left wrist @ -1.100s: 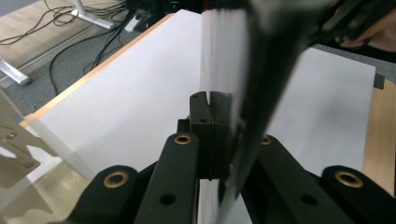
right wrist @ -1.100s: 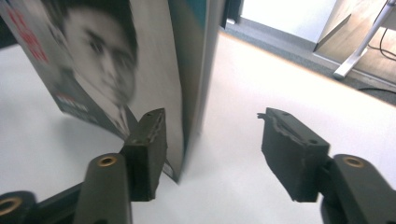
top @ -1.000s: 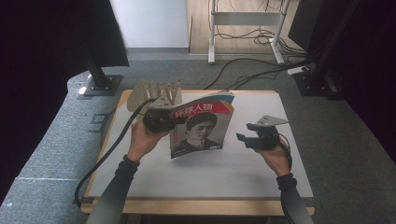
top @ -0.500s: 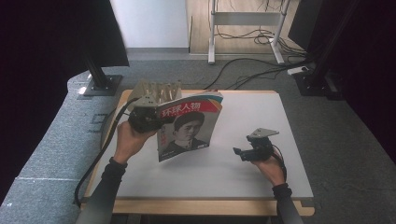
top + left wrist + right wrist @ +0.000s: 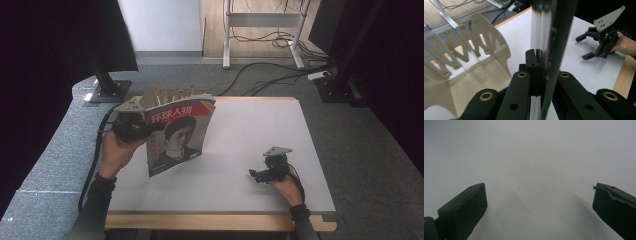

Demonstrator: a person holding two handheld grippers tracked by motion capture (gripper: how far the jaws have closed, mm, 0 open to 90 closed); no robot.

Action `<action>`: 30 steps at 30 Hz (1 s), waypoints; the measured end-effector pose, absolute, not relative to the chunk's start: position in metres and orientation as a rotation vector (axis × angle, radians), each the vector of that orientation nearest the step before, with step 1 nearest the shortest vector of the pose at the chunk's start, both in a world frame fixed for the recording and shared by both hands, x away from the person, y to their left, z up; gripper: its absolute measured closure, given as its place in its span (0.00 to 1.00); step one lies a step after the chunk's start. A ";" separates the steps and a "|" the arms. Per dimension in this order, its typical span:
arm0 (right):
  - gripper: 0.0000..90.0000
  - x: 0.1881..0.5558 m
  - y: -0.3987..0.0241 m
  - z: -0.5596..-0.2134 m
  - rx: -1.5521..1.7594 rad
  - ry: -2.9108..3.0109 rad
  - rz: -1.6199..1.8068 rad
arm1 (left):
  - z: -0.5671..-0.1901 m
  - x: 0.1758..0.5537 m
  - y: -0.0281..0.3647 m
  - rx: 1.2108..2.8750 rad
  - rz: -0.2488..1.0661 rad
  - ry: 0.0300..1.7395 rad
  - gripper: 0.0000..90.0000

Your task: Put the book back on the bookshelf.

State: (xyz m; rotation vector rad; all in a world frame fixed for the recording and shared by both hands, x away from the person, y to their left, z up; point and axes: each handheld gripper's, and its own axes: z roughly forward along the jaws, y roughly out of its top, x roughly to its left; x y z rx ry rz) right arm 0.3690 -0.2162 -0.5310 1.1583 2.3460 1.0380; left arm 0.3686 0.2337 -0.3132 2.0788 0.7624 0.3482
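Left gripper (image 5: 131, 126): jaws clamped on left edge of glossy magazine with red title band and portrait cover (image 5: 177, 135). Magazine held upright, clear of white tabletop (image 5: 250, 130), cover facing toward person, lower corner hanging free below and to right of jaws. In left gripper view, magazine (image 5: 549, 50) seen edge-on as thin dark vertical sheet rising from between black jaws, pressed tight by pads (image 5: 534, 67) on both sides.

Beige slotted file rack with zigzag dividers (image 5: 167, 93): directly behind and above left gripper, at far left edge of tabletop, partly hidden by top of magazine. In left gripper view, rack (image 5: 466, 62) just left of jaws, open end turned toward gripper, dividers upright.

Right gripper (image 5: 257, 175): low over near right area of tabletop, well apart from magazine, jaws pointing left toward table centre. Jaws spread wide, having just been opening, nothing between them. In right gripper view, black fingertips (image 5: 464, 205) at opposite lower corners, bare white surface ahead and between. In left gripper view, right gripper (image 5: 586, 47) far off to right of held magazine, grey three-cornered plate on top, jaws apart.
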 end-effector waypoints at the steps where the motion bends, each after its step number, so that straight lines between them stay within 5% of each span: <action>1: 0.00 0.369 -0.216 -0.533 1.160 2.356 1.021 | -0.312 0.368 0.237 2.074 0.351 0.769 0.97; 30: 0.00 0.369 -0.215 -0.536 1.154 2.352 1.003 | -0.297 0.373 0.332 1.916 0.523 1.098 0.97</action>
